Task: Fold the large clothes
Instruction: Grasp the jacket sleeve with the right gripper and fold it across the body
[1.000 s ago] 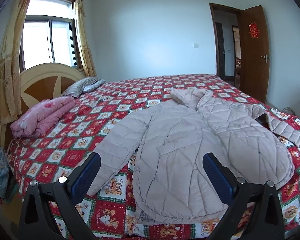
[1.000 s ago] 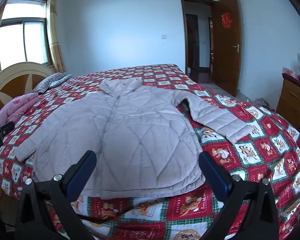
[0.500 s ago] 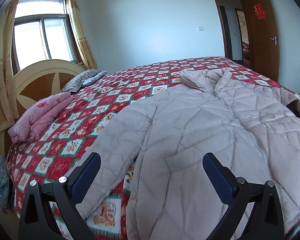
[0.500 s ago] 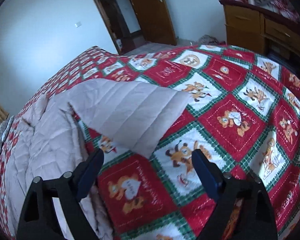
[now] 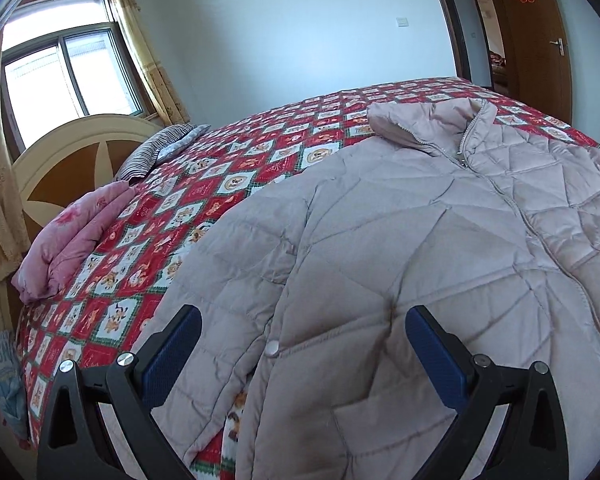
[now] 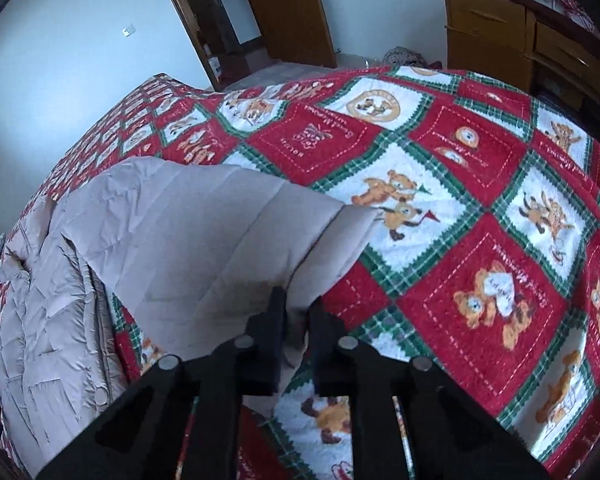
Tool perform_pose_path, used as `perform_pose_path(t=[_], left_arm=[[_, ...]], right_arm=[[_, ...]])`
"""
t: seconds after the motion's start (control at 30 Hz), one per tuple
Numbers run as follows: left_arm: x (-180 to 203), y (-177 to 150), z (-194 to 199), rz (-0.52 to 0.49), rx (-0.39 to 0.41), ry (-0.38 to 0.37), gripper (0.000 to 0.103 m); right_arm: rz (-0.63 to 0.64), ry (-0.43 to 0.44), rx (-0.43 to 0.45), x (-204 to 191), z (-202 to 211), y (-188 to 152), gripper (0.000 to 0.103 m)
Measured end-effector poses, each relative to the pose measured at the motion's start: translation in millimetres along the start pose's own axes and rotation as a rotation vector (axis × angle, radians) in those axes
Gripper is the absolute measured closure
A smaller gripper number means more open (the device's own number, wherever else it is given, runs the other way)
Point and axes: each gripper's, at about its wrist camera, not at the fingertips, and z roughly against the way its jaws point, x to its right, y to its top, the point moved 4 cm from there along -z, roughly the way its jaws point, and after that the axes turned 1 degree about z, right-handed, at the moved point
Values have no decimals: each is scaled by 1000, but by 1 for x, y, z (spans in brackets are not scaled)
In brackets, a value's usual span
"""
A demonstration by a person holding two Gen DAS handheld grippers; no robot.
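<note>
A pale beige quilted jacket lies front up, zipped, on a red patterned bedspread. My left gripper is open and hovers just over the jacket's left side, near a snap button, with the left sleeve below its left finger. In the right wrist view my right gripper is shut on the cuff end of the jacket's right sleeve, which is slightly lifted off the bedspread. The jacket body lies to the left.
A folded pink blanket and a striped pillow lie by the headboard at the left. A wooden dresser stands beyond the bed at the right, with a door behind.
My right gripper has gone down to the right sleeve's cuff and shut on it. My left gripper has moved closer over the jacket's left side, still open.
</note>
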Motion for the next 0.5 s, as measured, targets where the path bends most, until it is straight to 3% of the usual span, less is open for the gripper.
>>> perform_pose_path(t=[0.3,0.5], left_arm=[[-15,-3,-43,33,-75,-6,1],[-30,0,-40,75,-63,-14,1]], right_arm=[[60,-110,120,-2,32,49,96],[223,-132,325,-72,84,84,97]])
